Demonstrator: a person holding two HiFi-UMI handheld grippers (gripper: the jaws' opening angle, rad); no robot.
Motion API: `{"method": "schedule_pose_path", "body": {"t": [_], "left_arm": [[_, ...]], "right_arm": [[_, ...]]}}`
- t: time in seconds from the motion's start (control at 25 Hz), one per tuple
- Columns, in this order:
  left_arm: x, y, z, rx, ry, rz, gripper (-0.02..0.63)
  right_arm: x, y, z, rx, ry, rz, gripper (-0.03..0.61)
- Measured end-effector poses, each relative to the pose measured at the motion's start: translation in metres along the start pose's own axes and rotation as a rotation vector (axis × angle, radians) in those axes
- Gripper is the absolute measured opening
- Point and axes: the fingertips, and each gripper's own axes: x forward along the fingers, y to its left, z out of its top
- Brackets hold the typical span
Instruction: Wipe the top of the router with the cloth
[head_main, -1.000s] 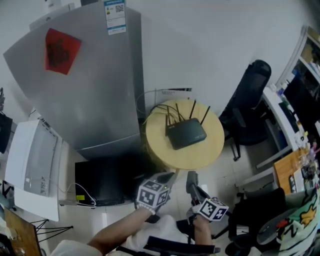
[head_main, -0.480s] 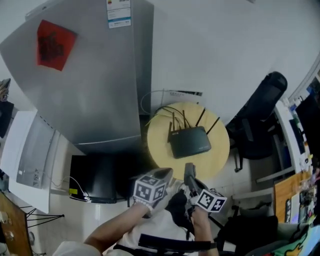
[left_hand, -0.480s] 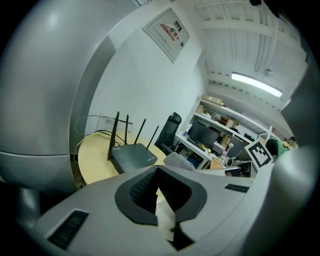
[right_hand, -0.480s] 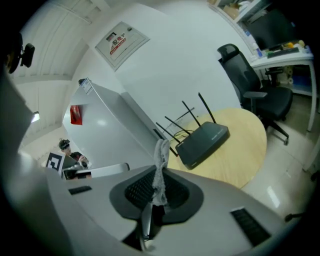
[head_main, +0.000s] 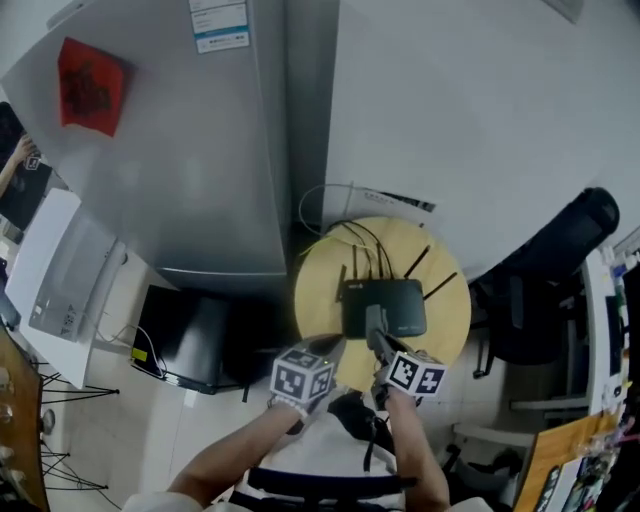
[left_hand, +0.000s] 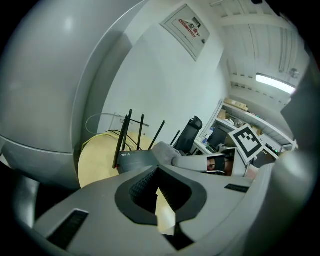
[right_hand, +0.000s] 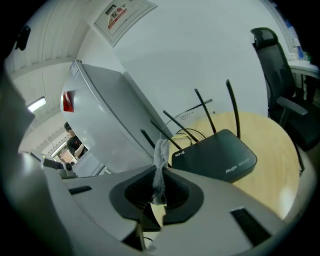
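Observation:
A black router (head_main: 388, 307) with several thin antennas lies on a round wooden table (head_main: 320, 290). My right gripper (head_main: 374, 328) reaches over the router's near edge and is shut on a strip of grey cloth (right_hand: 160, 160) that sticks up between its jaws. In the right gripper view the router (right_hand: 217, 155) lies just ahead of that gripper (right_hand: 159, 176). My left gripper (head_main: 335, 347) hovers at the table's near edge, left of the router, shut with nothing in it. In the left gripper view the router (left_hand: 136, 159) lies ahead, with the cloth (left_hand: 162, 150) beside it.
A tall silver fridge (head_main: 200, 150) stands left of the table, with a black box (head_main: 200, 340) at its foot. Cables (head_main: 335, 205) loop behind the router by the white wall. A black office chair (head_main: 560, 270) is to the right, and a white machine (head_main: 60, 270) at far left.
Both grippers have moved forward towards the table. The right one, with the cloth, has gone from short of the table's edge to over the router's near edge.

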Motion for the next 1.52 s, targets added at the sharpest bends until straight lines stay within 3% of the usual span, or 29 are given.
{"method": "schedule_pose_path", "body": {"t": [0.36, 0.84, 1.16, 1.52], "left_arm": [[0.028, 0.031, 0.0, -0.083, -0.005, 0.119, -0.003], [0.045, 0.041, -0.001, -0.139, 0.017, 0.155, -0.003], [0.055, 0.036, -0.002, -0.149, 0.034, 0.127, -0.003], [0.075, 0.022, 0.002, -0.131, 0.064, 0.083, -0.003]], "right_arm": [[0.096, -0.031, 0.019, -0.169, 0.218, -0.035, 0.041], [0.167, -0.043, 0.006, -0.198, 0.374, -0.065, 0.041], [0.161, -0.071, 0.021, -0.209, 0.36, -0.133, 0.041], [0.116, -0.161, 0.057, -0.184, 0.29, -0.335, 0.041]]}}
